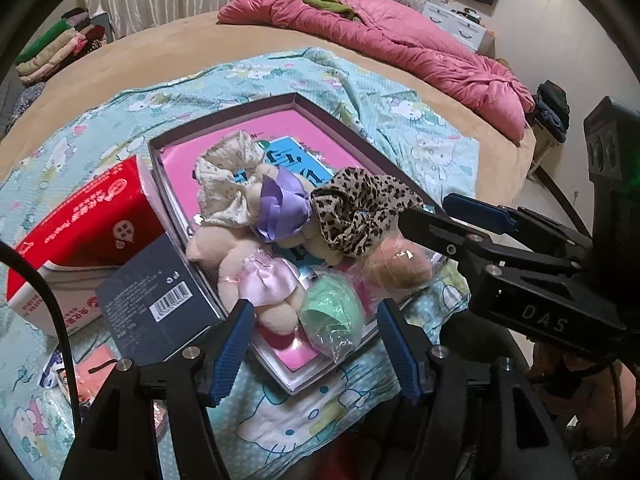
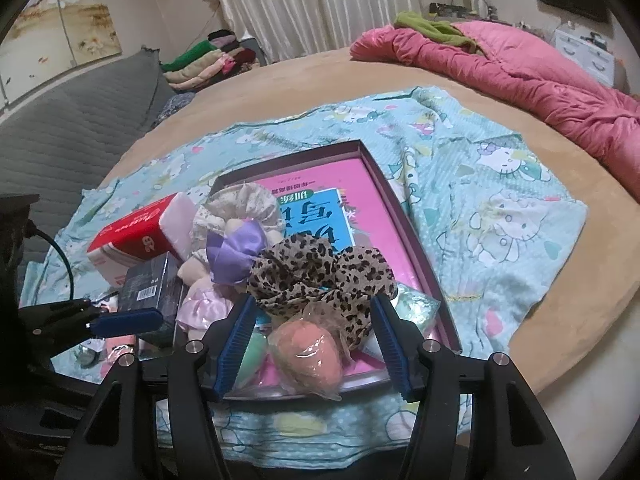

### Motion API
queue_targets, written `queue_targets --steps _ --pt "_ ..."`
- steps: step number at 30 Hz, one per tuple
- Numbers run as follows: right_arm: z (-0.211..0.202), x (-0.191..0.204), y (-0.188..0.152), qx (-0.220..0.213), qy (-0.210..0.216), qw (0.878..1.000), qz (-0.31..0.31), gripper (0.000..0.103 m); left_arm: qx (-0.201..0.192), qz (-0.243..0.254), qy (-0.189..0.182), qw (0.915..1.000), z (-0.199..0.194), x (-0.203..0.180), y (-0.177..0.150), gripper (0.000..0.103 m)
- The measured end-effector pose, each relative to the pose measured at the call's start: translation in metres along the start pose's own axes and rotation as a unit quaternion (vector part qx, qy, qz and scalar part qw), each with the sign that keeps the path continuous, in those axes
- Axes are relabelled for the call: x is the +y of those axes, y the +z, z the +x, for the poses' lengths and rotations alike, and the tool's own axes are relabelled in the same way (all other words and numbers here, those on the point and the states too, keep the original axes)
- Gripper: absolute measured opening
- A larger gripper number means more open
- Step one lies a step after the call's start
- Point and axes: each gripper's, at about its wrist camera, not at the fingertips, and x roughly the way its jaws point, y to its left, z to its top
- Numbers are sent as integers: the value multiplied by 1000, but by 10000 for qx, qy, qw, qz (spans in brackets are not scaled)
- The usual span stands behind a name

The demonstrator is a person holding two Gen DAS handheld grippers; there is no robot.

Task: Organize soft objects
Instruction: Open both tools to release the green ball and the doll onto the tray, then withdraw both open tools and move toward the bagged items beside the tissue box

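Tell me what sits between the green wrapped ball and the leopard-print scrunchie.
The peach wrapped ball, seen in the right wrist view between the green wrapped ball and the leopard-print scrunchie.

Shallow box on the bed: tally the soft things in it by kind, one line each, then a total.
Scrunchies: 3, cream floral scrunchie, purple scrunchie, leopard scrunchie
Plush toy: 1, cream plush toy
Wrapped sponge balls: 2, green ball, peach ball
Total: 6
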Motion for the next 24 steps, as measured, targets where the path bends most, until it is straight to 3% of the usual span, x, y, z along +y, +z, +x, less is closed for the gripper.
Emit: queue_targets --steps 2,24 --pt "-2 1 1 -44 -38 10000 -7 73 -42 7 8 10000 -3 0 0 67" --pt "-13 12 -1 -67 -355 9993 -91 77 -358 -58 152 9992 -31 8 -4 80"
